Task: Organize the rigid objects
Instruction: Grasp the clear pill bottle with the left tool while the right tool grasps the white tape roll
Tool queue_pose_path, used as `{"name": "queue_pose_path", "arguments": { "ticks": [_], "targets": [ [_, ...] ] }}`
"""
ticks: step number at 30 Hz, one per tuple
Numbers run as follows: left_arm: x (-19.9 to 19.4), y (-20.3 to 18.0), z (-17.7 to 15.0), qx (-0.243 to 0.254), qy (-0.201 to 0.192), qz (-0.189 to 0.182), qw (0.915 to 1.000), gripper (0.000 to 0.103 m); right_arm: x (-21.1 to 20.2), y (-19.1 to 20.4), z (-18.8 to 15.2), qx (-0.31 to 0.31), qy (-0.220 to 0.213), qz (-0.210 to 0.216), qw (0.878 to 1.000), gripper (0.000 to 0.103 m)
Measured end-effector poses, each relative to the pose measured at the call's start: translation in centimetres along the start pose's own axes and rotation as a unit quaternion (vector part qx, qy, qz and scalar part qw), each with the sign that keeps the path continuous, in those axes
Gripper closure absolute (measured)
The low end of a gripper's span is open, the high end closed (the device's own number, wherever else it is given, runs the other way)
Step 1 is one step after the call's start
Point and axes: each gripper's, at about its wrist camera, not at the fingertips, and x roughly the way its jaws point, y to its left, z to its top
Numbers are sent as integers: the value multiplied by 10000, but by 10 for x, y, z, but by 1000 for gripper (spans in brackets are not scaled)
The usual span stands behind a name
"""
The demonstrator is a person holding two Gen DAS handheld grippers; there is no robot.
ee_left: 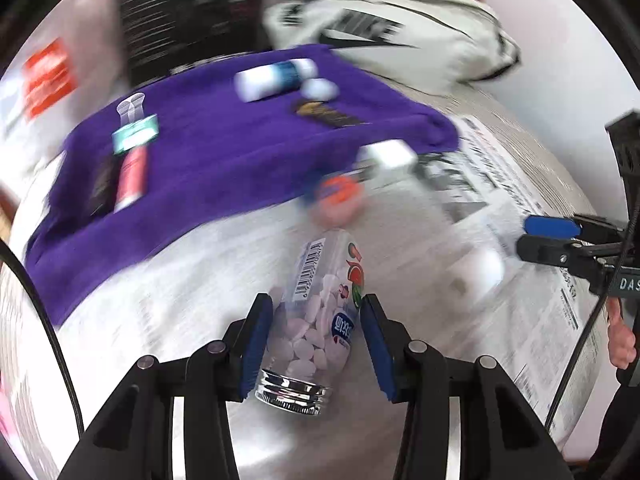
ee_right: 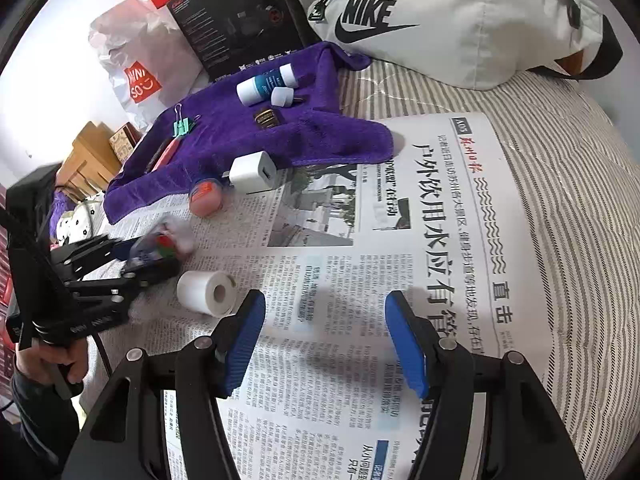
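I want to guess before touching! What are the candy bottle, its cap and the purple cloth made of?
Candy bottle: probably clear plastic, glossy; the tablets show through.
Cap: shiny silver with ridges, looks like metal, maybe metallised plastic.
Purple cloth: soft fuzzy fabric, matte, rumpled like a towel.

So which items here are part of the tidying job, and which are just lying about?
Job items: tablet bottle between the left gripper's jaws; tape roll; white charger; orange tub; purple towel holding sorted pieces.

Lying about: Nike bag; black box; newspaper.
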Motion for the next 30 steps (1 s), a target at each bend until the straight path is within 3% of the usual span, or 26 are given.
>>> {"name": "queue_pose_path", "arguments": {
  "ticks": [5,10,14,16,22,25,29,30],
  "targets": [
    [-11,29,-15,-210,-22,105,9997,59,4,9,1,-92,40,96,9999,41],
    [-6,16,-13,396,103,267,9988,54,7,18,0,-229,80,17,9997,39],
    [-4,10,-8,450,152,237,9986,56,5,25,-1,-220,111,117,9996,39],
    [-5,14,-8,288,103,262,9992,59,7,32,-2,-296,140,160,9993,39],
    [-4,38,-6,-560,-143,968,9936,61,18,65,-3,-550,214,276,9979,39],
    [-6,50,-10,-985,-239,988,9899,61,25,78,-2,-593,168,261,9978,39],
    [-6,48,-15,-1077,-378,1076,9876,61,35,87,-1,-690,16,-64,9976,40],
    [-7,48,-16,-1101,-386,1060,9875,61,35,88,-1,-745,-41,-124,9971,45]
  ]
}}
